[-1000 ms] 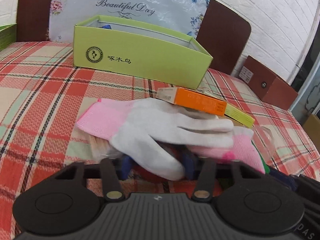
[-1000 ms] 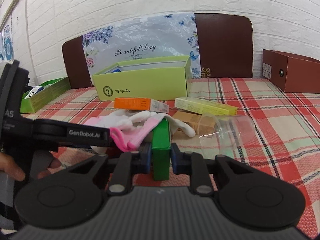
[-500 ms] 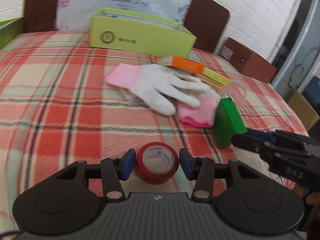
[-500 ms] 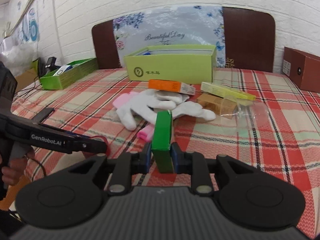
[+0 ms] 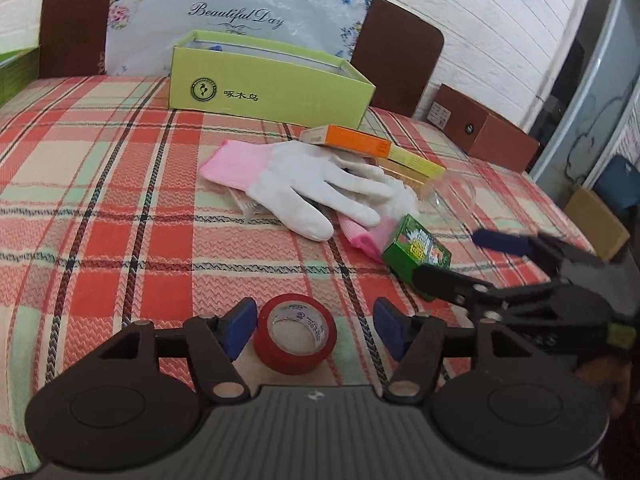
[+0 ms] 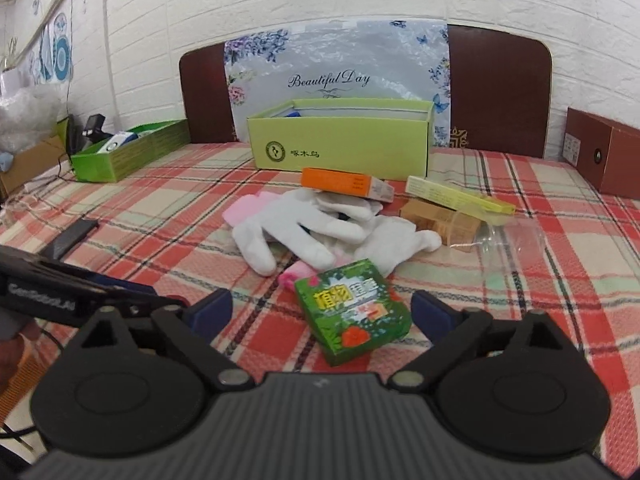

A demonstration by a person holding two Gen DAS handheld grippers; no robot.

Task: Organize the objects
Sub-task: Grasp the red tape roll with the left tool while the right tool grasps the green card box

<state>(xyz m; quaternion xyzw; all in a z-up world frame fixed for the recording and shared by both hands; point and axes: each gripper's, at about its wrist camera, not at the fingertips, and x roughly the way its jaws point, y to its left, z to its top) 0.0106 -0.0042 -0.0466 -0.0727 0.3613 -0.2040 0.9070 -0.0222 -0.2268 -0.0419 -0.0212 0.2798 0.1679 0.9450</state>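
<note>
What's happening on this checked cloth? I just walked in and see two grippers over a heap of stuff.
A person is sorting clutter with a handheld gripper in each hand. The left gripper is opening around a red roll of tape, which rests on the plaid tablecloth. The right gripper is opening too, and the flat green printed carton lies loose between its jaws. White fabric gloves with pink cuffs and the open lime-green cardboard box lie beyond.

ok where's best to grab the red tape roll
Across its outer wall, pads on opposite sides. The tape roll lies tilted with its hole facing up, between the left gripper whose jaws are opening, so come from the near side, low.
</note>
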